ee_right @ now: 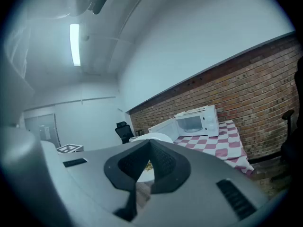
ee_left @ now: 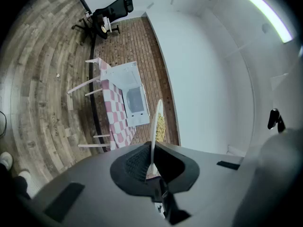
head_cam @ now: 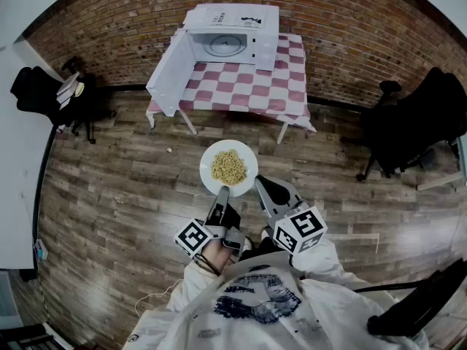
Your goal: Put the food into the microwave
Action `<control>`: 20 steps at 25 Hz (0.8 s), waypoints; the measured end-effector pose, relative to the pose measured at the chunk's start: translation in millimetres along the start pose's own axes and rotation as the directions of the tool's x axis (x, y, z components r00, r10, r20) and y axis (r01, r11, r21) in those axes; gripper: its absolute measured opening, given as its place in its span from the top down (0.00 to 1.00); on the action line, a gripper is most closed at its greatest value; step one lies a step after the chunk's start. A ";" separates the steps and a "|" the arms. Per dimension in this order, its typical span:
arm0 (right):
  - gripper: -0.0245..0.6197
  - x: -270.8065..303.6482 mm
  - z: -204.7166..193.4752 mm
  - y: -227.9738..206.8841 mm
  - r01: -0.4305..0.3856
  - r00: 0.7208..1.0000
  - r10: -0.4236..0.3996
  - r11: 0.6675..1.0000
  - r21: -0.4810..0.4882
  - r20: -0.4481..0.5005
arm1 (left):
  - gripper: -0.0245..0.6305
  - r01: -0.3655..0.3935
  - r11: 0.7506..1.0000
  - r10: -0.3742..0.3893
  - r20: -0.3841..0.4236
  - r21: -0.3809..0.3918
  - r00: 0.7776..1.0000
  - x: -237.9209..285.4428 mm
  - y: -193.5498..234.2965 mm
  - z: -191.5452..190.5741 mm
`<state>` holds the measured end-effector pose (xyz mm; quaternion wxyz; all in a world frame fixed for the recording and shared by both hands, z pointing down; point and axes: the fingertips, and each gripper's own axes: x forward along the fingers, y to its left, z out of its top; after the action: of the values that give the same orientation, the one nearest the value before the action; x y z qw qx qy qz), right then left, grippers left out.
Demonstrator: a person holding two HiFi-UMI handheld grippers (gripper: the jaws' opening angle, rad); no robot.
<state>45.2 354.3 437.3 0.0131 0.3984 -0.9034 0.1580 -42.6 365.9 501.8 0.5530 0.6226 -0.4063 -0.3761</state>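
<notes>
White plate (head_cam: 208,173) (noodles (head_cam: 228,166) aboard) between left gripper's (head_cam: 222,190) fingers (ee_left: 132,162).

Open floor (head_cam: 139,195) before table (head_cam: 286,97); microwave (head_cam: 232,29) door (head_cam: 171,73) wide open.

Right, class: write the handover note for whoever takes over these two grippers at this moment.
Left gripper: fingers shut on the rim of the round white plate of yellow noodles, held above the wooden floor.
Right gripper: fingers look together beside the plate's rim; no grip shows.
White microwave: on the red-checked table, door open.
Done: plate lifted.
Left: carry it over, set it inside.
</notes>
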 end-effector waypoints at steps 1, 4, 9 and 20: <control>0.94 -0.4 1.0 1.7 -0.002 1.000 0.002 1.000 -0.001 0.004 | 0.94 0.003 1.000 -0.003 0.004 0.000 1.000 -0.6 -1.3 1.1; 0.94 -1.7 2.2 5.9 -0.001 1.000 0.001 1.000 0.000 0.014 | 0.94 0.013 1.000 -0.013 0.009 0.007 1.000 -2.8 -5.2 3.3; 0.94 -3.0 4.0 10.5 0.002 1.000 -0.002 1.000 0.006 0.025 | 0.94 0.022 0.999 -0.021 -0.004 0.023 1.000 -2.5 -10.0 2.9; 0.94 -7.9 2.8 -9.8 0.001 1.000 -0.002 0.999 0.040 0.018 | 0.94 0.020 1.000 -0.019 -0.026 0.023 0.999 19.4 -9.1 -12.3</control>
<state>58.0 352.9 436.2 -0.0030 0.4008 -0.8999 0.1722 -22.9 353.3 493.7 0.5470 0.6378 -0.3974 -0.3687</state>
